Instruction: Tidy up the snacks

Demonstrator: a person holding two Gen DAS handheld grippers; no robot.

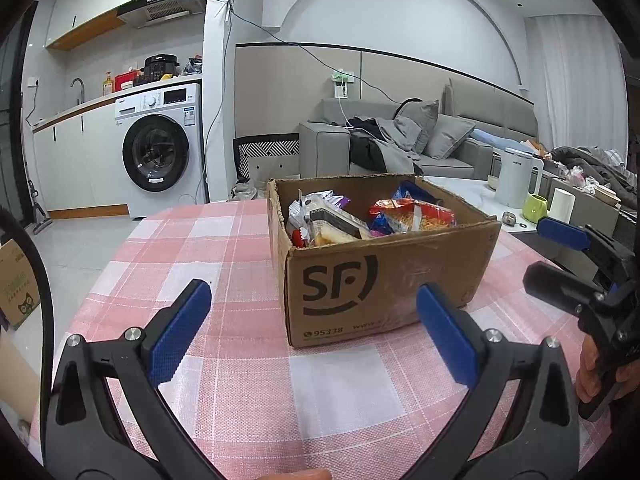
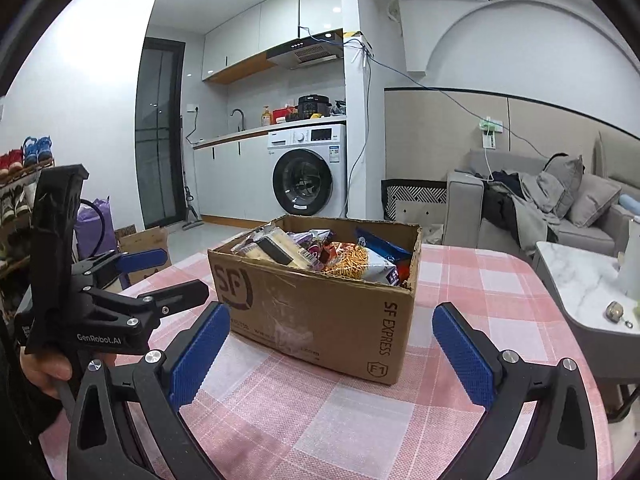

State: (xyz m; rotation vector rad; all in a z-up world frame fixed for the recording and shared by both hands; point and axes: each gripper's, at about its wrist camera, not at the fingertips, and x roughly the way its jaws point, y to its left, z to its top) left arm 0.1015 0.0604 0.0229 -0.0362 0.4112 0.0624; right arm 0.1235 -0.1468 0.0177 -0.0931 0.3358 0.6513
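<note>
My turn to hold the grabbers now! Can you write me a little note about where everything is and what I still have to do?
Left gripper: open, empty, hovering over the table in front of the box.
Right gripper: open, empty, also facing the box.
Cardboard box: on the pink checked tablecloth, top open.
Snack packets: all piled inside the box, jumbled.
Done: no snacks lie outside the box.
Left: tidy the snacks; neither gripper touches any snack now.

a home: washing machine (image 2: pixel 306 172), sofa (image 1: pixel 448 148), kitchen counter (image 2: pixel 240 136).
</note>
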